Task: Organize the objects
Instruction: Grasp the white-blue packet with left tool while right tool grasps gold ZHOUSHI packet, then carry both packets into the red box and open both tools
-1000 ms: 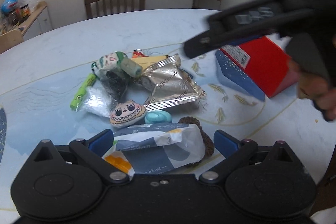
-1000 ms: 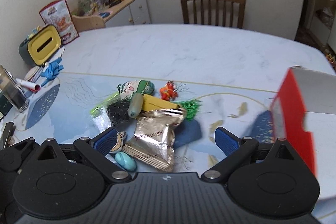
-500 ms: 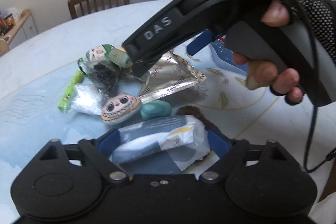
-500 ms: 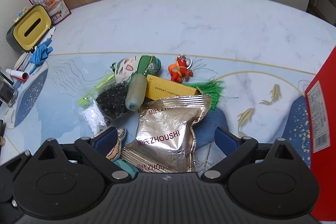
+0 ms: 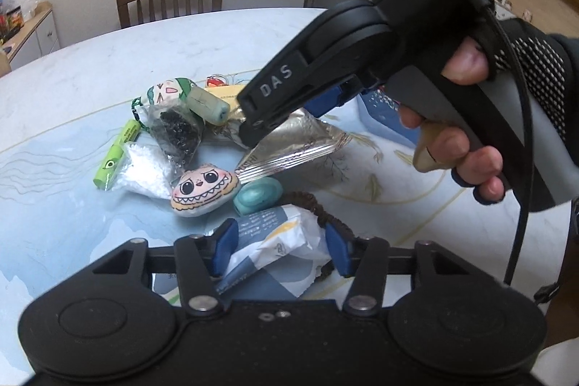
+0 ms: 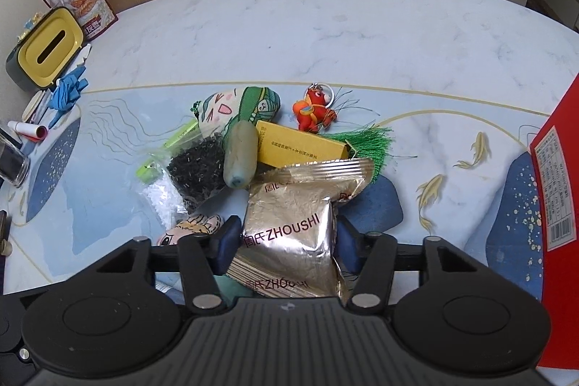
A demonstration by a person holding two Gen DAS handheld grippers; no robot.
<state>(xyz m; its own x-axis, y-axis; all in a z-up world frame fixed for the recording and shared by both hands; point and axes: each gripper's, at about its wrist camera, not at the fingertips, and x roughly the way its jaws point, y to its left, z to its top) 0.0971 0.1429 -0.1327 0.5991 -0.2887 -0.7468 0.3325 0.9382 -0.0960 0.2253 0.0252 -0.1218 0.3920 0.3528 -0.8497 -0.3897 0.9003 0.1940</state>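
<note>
A pile of small items lies on the pale marble table [image 6: 325,35]. My left gripper [image 5: 281,254] is shut on a crumpled white-and-blue paper packet [image 5: 275,237], beside a brown hair tie [image 5: 318,205]. My right gripper [image 6: 287,245] is shut on the near end of a gold foil ZHOUSHI packet [image 6: 289,219]. In the left wrist view that same foil packet [image 5: 289,147] sits under the right tool's black body [image 5: 362,35], held by a gloved hand [image 5: 466,147]. A monster-face plush [image 5: 204,189] and a teal oval [image 5: 257,196] lie between the two packets.
Behind the foil packet lie a yellow box [image 6: 300,145], green tassel [image 6: 365,141], red figure keychain [image 6: 313,109], green-haired plush [image 6: 239,107], grey-green cylinder [image 6: 239,154] and bag of black beads [image 6: 197,169]. A red box [image 6: 557,205] stands right; a yellow-lidded tissue box [image 6: 47,46] far left.
Both grippers went from wide open to closed. The right one swung in over the pile and came down on the foil packet; the left one closed on the paper packet.
</note>
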